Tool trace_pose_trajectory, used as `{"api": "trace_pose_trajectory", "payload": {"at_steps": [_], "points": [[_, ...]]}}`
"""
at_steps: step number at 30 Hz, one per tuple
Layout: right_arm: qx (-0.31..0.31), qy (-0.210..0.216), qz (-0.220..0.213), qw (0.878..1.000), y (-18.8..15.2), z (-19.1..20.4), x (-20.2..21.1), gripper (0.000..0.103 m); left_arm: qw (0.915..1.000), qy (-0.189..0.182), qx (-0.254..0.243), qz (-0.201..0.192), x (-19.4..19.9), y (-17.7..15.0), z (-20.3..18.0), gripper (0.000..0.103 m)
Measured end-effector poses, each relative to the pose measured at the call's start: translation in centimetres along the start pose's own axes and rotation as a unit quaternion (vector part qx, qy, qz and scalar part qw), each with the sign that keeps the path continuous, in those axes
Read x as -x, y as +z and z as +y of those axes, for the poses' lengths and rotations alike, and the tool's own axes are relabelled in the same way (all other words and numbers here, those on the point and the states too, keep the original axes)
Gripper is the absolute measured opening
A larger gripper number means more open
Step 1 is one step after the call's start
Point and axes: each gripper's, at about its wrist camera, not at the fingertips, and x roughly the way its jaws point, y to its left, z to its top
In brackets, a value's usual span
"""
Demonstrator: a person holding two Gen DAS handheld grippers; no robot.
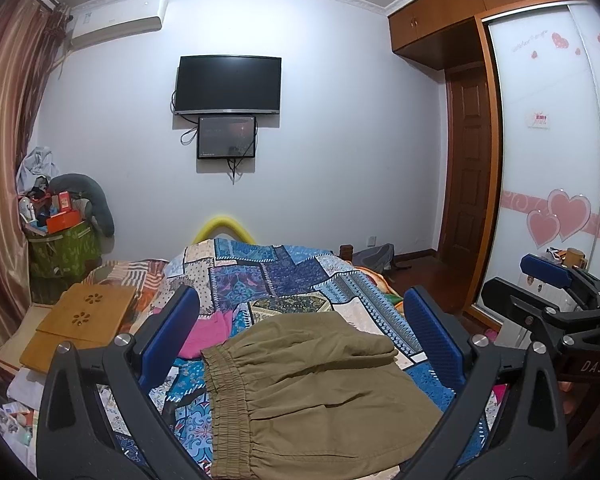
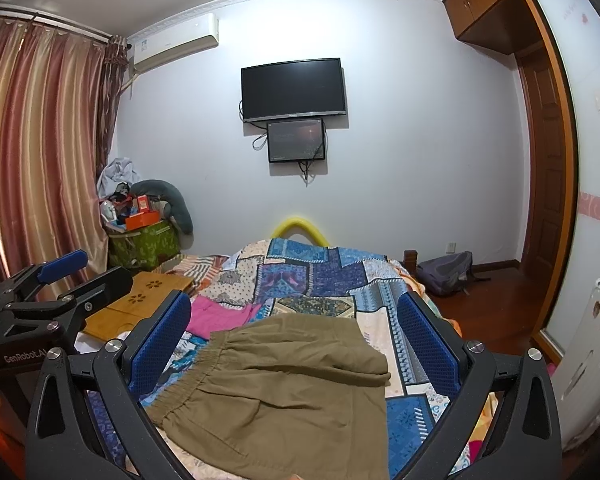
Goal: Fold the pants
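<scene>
Both grippers wide apart, L [image 1: 300, 336] & R [image 2: 294, 340], olive pants [image 2: 284, 392] folded on quilt [image 2: 312, 276]

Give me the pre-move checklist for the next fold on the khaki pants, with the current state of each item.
1. Left tool open: ok, fingers spread wide with the pants between them in its view.
2. Right tool open: ok, fingers spread, nothing held.
3. Pants lying on the patchwork bedspread: ok, already folded over at least once, elastic waistband exposed on the left.
4. Fabric flat: not ok, wrinkles show across the top layer.
5. Fold area free: ok; the pink garment lies beyond the waistband, whether touching cannot tell.
6. Near hem position: cannot tell, cut off by the frame's bottom edge.
</scene>
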Motion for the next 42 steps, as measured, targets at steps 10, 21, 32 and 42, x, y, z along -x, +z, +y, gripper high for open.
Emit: {"api": "trace_pose_trajectory", "payload": {"at_steps": [10, 21, 32, 42], "points": [[0.001, -0.036, 0.049, 0.998, -1.9, -2.7, -3.8, 0.103, 0.9976, 0.026, -0.014, 0.063, -7.1, -1.0, 2.4, 0.103], [0.055, -0.103, 0.195, 0.974, -7.7, -9.9, -12.4, 0.103, 0.9772, 0.067, -0.006, 0.202, -19.0, -6.9, 8.7, 0.103], [-0.005, -0.064, 0.306, 0.95, -15.1, -13.4, -20.3, 0.086, 0.9347, 0.062, -0.015, 0.35, -27.2, -14.6, 12.6, 0.103], [-0.061, -0.009, 0.355, 0.933, -17.6, -16.0, -24.8, 0.052, 0.9137, -0.006, 0.018, 0.406, -29.8, -17.6, 12.7, 0.091]]}}
